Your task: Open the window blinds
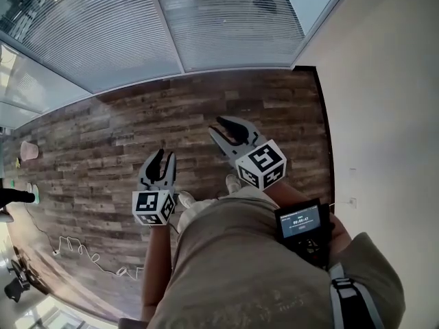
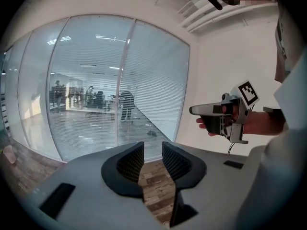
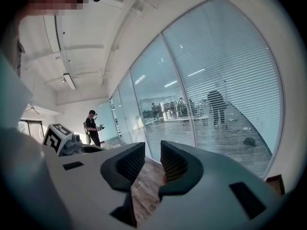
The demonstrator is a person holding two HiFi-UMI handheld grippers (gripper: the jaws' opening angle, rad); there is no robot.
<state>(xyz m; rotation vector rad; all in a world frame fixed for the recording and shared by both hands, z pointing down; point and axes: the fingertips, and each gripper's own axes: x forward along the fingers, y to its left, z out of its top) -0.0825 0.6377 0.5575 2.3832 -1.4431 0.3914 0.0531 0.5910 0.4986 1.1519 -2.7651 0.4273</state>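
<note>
The blinds (image 1: 226, 26) hang down over the glass wall straight ahead, past the far edge of the floor (image 1: 137, 129). Their slats are level enough that the room behind shows through. That fits either slats already turned open or blinds that are to be pulled up, and the pictures do not settle which. No cord or wand can be made out, so any move at the blinds would call for finding one first. The left gripper (image 1: 165, 157) and right gripper (image 1: 219, 129) are held in the air well short of the glass, each with jaws a little apart and only floor showing between them. Counted: two grippers, at least two slatted panes, one cup (image 1: 29, 149).
</note>
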